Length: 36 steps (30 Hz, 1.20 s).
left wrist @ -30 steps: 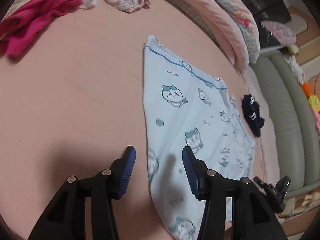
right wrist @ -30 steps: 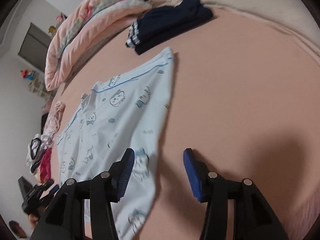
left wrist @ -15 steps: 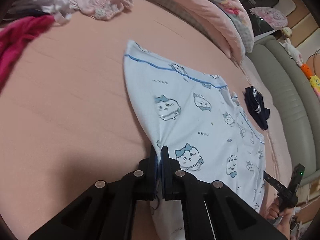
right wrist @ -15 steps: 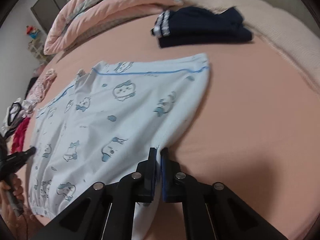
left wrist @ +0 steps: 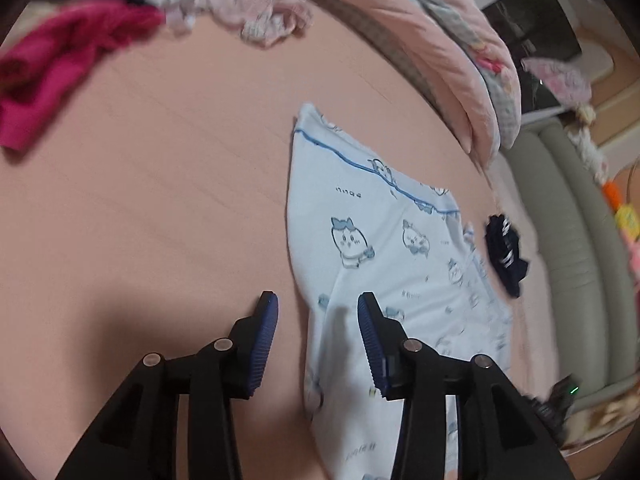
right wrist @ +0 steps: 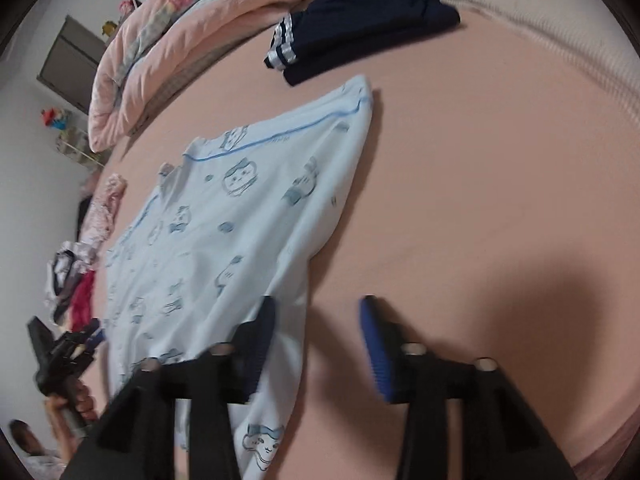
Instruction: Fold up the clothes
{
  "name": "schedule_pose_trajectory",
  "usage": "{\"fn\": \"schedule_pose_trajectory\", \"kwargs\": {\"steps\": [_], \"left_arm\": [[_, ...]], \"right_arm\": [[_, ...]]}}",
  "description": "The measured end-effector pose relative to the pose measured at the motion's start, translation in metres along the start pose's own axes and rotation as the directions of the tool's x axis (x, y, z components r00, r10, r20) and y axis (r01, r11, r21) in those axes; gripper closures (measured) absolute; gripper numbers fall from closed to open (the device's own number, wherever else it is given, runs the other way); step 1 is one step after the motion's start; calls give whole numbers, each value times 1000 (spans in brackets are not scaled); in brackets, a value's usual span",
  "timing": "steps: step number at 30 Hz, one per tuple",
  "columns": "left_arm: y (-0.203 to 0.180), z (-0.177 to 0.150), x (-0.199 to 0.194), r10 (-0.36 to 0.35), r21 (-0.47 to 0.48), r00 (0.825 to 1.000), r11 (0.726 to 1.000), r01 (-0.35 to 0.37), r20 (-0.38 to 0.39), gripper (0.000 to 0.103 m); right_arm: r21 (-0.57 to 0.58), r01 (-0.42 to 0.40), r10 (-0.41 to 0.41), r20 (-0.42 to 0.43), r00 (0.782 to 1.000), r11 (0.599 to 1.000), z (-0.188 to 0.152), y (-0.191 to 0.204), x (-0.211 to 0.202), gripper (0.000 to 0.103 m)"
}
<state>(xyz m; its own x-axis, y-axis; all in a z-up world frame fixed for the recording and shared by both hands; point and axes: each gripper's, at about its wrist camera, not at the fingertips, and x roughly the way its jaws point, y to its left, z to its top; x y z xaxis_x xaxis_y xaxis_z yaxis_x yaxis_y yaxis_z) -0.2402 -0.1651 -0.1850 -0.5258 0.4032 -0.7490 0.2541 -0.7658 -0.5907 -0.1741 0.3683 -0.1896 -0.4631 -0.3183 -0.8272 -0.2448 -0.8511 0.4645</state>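
Note:
A light blue garment [left wrist: 380, 240] printed with cartoon animals lies spread flat on the pink bed sheet [left wrist: 160, 200]. In the left wrist view my left gripper [left wrist: 318, 340] hovers over the garment's near left edge. Its jaws are opening; the cloth edge lies below the gap and no pad presses it. In the right wrist view the same garment [right wrist: 240, 220] stretches away to the left. My right gripper [right wrist: 318, 344] is over its near right edge, jaws opening, with the hem under the left finger [right wrist: 260, 340] and nothing pinched.
A folded navy garment [right wrist: 360, 28] lies beyond the blue one. A rolled pink quilt [left wrist: 420, 40] runs along the far side. A magenta garment [left wrist: 60, 60] and pale pink clothes [left wrist: 248, 12] are heaped at the far left. A grey-green padded rail [left wrist: 580, 260] borders the bed.
Half a second ago both grippers were shut on the garment's side edges. Both have let go and stand open, and the cloth lies on the sheet.

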Motion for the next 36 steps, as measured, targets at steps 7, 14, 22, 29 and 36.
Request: {"fn": "schedule_pose_trajectory", "kwargs": {"steps": [7, 14, 22, 29, 36], "left_arm": [[-12, 37, 32, 7, 50, 999, 999, -4, -53, 81], [-24, 41, 26, 165, 229, 986, 961, -154, -29, 98], [-73, 29, -17, 212, 300, 969, 923, -242, 130, 83], [-203, -58, 47, -40, 522, 974, 839, 153, -221, 76], [-271, -120, 114, 22, 587, 945, 788, 183, -325, 76]], "right_arm": [[-31, 94, -90, 105, 990, 995, 10, 9, -13, 56], [-84, 143, -136, 85, 987, 986, 7, 15, 4, 56], [-176, 184, -177, 54, 983, 967, 10, 26, 10, 56], [-122, 58, -61, -26, 998, 991, 14, 14, 11, 56], [-85, -76, 71, -56, 996, 994, 14, 10, 17, 56]]}}
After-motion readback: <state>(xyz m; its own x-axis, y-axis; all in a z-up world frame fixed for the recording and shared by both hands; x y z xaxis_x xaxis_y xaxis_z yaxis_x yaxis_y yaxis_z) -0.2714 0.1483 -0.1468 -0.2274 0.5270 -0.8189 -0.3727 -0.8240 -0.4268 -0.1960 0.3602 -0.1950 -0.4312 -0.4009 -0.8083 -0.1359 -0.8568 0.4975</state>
